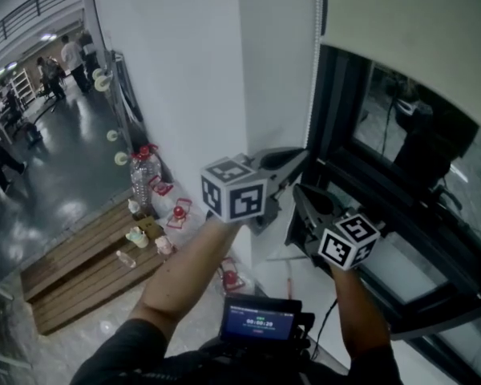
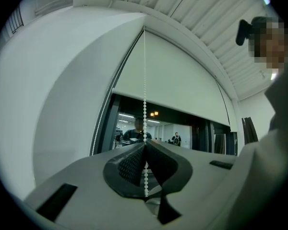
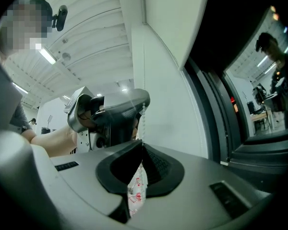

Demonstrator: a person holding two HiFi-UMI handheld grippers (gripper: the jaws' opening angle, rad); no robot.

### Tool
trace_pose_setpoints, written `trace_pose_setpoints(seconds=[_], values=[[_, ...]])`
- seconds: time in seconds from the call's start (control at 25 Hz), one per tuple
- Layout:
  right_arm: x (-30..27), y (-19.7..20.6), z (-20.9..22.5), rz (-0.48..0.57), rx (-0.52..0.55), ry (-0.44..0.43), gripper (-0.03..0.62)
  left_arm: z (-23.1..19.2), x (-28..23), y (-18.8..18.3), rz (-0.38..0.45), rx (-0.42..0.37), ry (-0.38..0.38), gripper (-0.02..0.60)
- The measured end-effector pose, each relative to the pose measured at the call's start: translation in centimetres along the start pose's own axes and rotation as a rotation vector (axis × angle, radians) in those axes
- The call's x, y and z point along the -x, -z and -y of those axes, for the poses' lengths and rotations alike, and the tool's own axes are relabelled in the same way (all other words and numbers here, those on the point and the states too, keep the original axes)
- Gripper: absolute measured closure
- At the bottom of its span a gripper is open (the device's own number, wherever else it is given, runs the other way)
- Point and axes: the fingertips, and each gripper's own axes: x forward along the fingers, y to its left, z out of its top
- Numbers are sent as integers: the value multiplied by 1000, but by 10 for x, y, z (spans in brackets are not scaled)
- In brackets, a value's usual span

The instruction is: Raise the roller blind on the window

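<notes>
Right gripper (image 1: 298, 189) below left (image 1: 303, 156), on chain (image 1: 312, 87)

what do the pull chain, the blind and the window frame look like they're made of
Pull chain: small white beads, evenly strung and slightly glossy; probably plastic.
Blind: flat, matte off-white sheet with no sheen; likely a coated fabric.
Window frame: dark, smooth, straight-edged bars; painted metal or plastic, the look leaves it open.
</notes>
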Motion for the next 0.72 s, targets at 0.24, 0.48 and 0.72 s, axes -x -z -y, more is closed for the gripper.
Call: trace_pose_setpoints(seconds=[0.24,0.48,0.72], values=[[4,42,8,-71,-28,31,588,-3,6,44,-38,36,-15,580],[6,86,12,-141,-78,47,588,-8,13,88,-91,89,-23,580],[7,116,13,-197,-108,56,588,-11,16,118,-143,102,-39,580]])
